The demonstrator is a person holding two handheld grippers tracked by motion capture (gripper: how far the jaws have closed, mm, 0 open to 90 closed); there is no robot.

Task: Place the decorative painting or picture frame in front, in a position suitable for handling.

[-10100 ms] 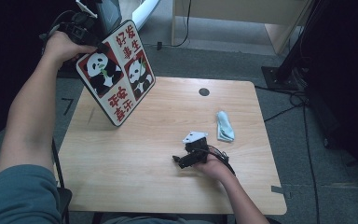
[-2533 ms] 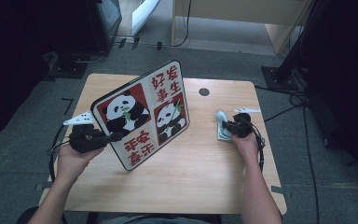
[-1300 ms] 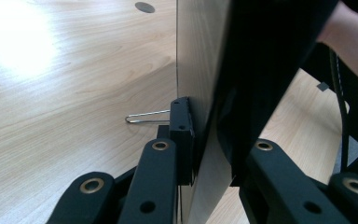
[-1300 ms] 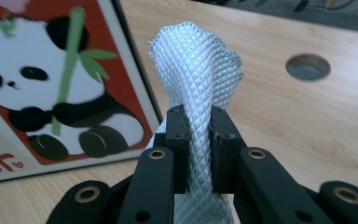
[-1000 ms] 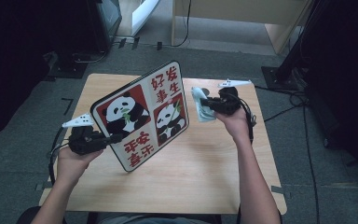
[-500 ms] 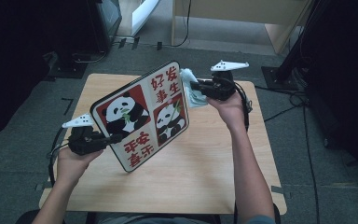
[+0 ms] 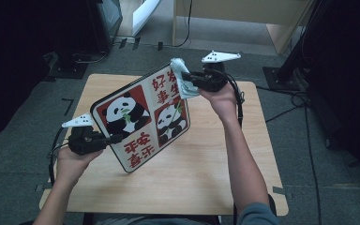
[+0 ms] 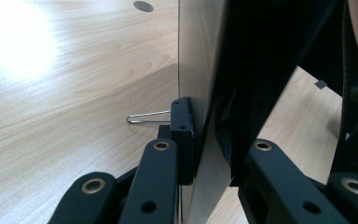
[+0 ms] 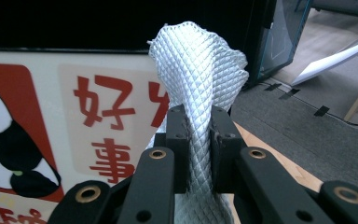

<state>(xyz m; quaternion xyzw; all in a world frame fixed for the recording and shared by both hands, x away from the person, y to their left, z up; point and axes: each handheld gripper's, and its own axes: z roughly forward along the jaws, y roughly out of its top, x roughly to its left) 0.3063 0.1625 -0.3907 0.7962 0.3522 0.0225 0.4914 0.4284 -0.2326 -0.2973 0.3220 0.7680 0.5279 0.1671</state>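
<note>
A square picture board [image 7: 143, 119] with two pandas and red Chinese characters stands tilted above the wooden table [image 7: 201, 168]. My left gripper [image 7: 115, 138] is shut on its lower left edge; the left gripper view has the board's edge [image 8: 200, 70] pinched between the jaws [image 8: 205, 154]. My right gripper [image 7: 187, 82] is shut on a pale quilted cloth [image 7: 180, 77], held against the board's upper right corner. The cloth [image 9: 198, 70] rises folded from between the jaws [image 9: 198, 128] in the right gripper view, with the board's face [image 9: 74, 121] just behind it.
A dark round grommet hole [image 8: 143, 5] sits in the tabletop beyond the board. A thin wire stand [image 8: 147, 117] sticks out from the board's back. Dark furniture [image 7: 93, 23] and cables [image 7: 304, 98] lie on the grey floor around the table.
My right gripper lifted the cloth from the table's right side and carried it up and left to the board's top corner. The left gripper and the board have stayed put.
</note>
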